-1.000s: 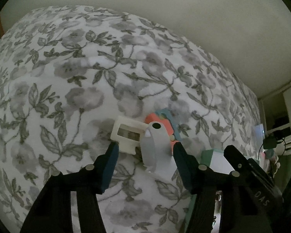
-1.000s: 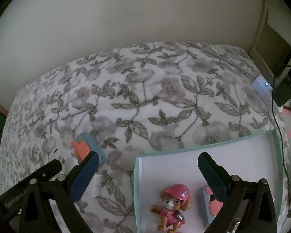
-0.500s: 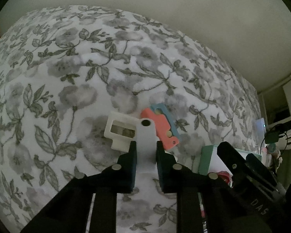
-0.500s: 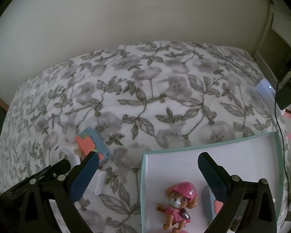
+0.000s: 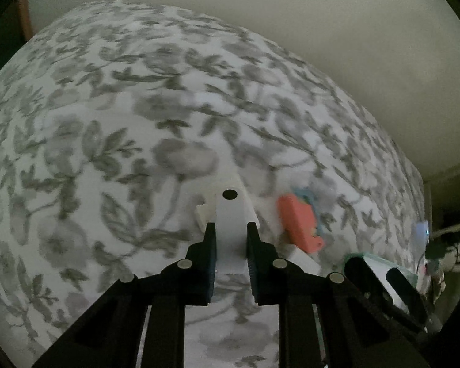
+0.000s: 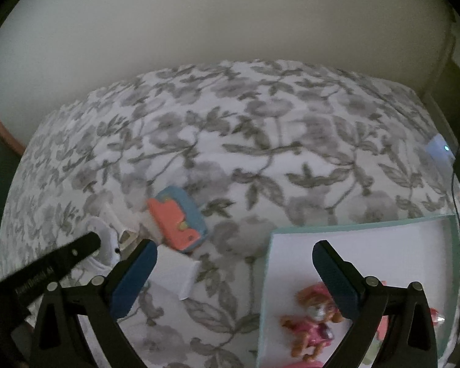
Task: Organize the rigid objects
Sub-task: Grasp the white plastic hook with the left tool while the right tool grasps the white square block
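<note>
2 grippers are in view over a bed (image 6: 260,141) covered in a grey floral sheet. Left gripper (image 5: 231,239): fingers clamped on a white plastic piece (image 5: 231,214) with 1 dark round hole near its top end; the piece stands upright between the pads, and whether it clears the sheet cannot be told. Just right of it, an orange-and-blue toy block (image 5: 298,222) lies flat on the sheet. Right gripper (image 6: 234,276): fingers wide apart, holding nothing, poised above the near left edge of a teal-rimmed white tray (image 6: 361,224). 1 pink pup figurine (image 6: 314,322) lies inside the tray near its front. The orange-and-blue block (image 6: 177,222) sits left of the tray, apart from it. Both views are blurred.
</note>
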### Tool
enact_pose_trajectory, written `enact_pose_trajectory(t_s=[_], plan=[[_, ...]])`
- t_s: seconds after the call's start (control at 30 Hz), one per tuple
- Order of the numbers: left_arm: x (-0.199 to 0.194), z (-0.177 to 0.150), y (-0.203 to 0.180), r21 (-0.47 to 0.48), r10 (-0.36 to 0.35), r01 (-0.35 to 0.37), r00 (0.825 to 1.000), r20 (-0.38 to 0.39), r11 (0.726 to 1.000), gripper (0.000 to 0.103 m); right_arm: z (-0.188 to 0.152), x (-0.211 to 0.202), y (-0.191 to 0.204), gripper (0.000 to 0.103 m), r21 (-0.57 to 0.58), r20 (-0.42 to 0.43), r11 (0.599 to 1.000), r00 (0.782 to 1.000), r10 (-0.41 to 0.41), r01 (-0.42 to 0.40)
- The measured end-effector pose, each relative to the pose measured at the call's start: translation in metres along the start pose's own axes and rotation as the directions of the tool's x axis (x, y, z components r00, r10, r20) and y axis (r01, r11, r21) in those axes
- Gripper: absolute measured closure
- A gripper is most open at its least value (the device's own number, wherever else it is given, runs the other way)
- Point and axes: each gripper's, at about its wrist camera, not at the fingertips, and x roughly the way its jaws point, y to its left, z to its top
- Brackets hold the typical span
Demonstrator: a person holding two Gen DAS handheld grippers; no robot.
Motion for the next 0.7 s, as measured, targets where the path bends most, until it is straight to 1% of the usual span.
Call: enact_pose_trajectory(t_s=[0.17,0.27,0.33,0.57,0.63,0.7], plan=[[-0.006,0.004,0.020,-0.049,0.002,-0.002,1.000,0.013,0.999,0.084,-0.006,0.005,0.021,0.005,-0.044,-0.013,0.998,0.999,0.036,-0.036],[-0.008,0.005,0.025,-0.058,-0.003,0.004,1.000,0.018,0.998,0.084,-0.010,0.010,0.033,0.009,-0.071,-0.027,0.996,0.999,0.045,-0.047],[-0.009,0.006,0.028,-0.067,-0.006,0.007,1.000,0.019,0.998,0.084,-0.013,0.014,0.038,0.014,-0.079,-0.038,0.995,0.998,0.051,-0.054],[-0.011,0.007,0.036,-0.086,-0.020,0.022,1.000,0.019,0.996,0.084,-0.022,0.031,0.052,0.021,-0.106,-0.074,0.992,0.995,0.059,-0.067],[-0.011,0.007,0.036,-0.085,-0.021,0.023,1.000,0.019,0.996,0.084,-0.024,0.037,0.054,0.023,-0.113,-0.081,0.992,0.996,0.041,-0.050],[-0.010,0.007,0.035,-0.083,-0.023,0.024,1.000,0.018,0.996,0.084,-0.026,0.042,0.056,0.023,-0.113,-0.088,0.993,0.995,0.035,-0.045]])
